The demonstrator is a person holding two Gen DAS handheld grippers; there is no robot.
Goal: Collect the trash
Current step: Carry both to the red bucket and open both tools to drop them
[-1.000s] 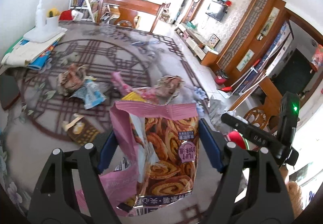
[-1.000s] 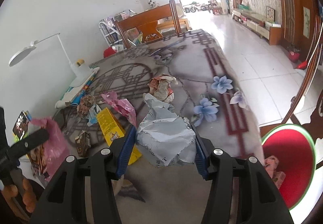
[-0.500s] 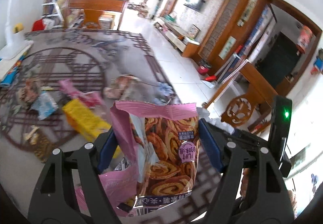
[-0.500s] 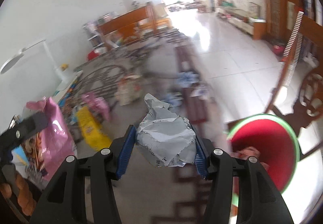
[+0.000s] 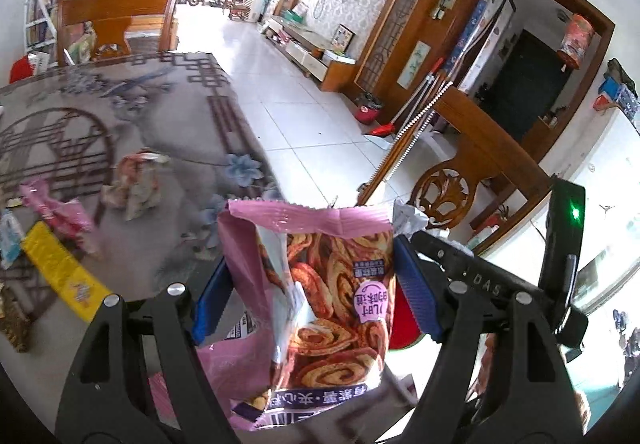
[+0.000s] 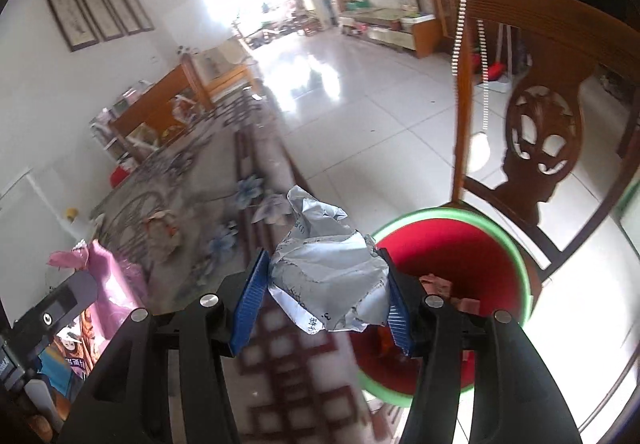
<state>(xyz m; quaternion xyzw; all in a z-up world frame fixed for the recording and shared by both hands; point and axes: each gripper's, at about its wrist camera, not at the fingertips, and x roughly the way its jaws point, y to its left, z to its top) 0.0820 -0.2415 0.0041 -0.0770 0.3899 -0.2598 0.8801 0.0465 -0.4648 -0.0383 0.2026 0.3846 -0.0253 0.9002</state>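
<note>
Your left gripper (image 5: 312,296) is clamped on a pink snack bag (image 5: 320,304), both blue pads pressed against its sides; the bag stands upright between them, open end up, held above the table (image 5: 160,147) edge. Your right gripper (image 6: 324,304) is closed on a crumpled grey paper (image 6: 328,276), pads touching it on both sides. Seen from the right wrist, the paper hangs at the table's edge, just beside the red bin (image 6: 452,268) with the green rim, which sits lower on the floor with a few scraps inside. A wooden chair (image 6: 540,131) stands behind the bin.

More trash lies on the patterned tablecloth to the left: a yellow box (image 5: 60,272), a pink wrapper (image 5: 56,211) touching its far end, and a crumpled wad (image 5: 136,183) farther in, apart from both. In the left wrist view your right gripper shows just right of the bag, its paper poking up behind the bag's corner.
</note>
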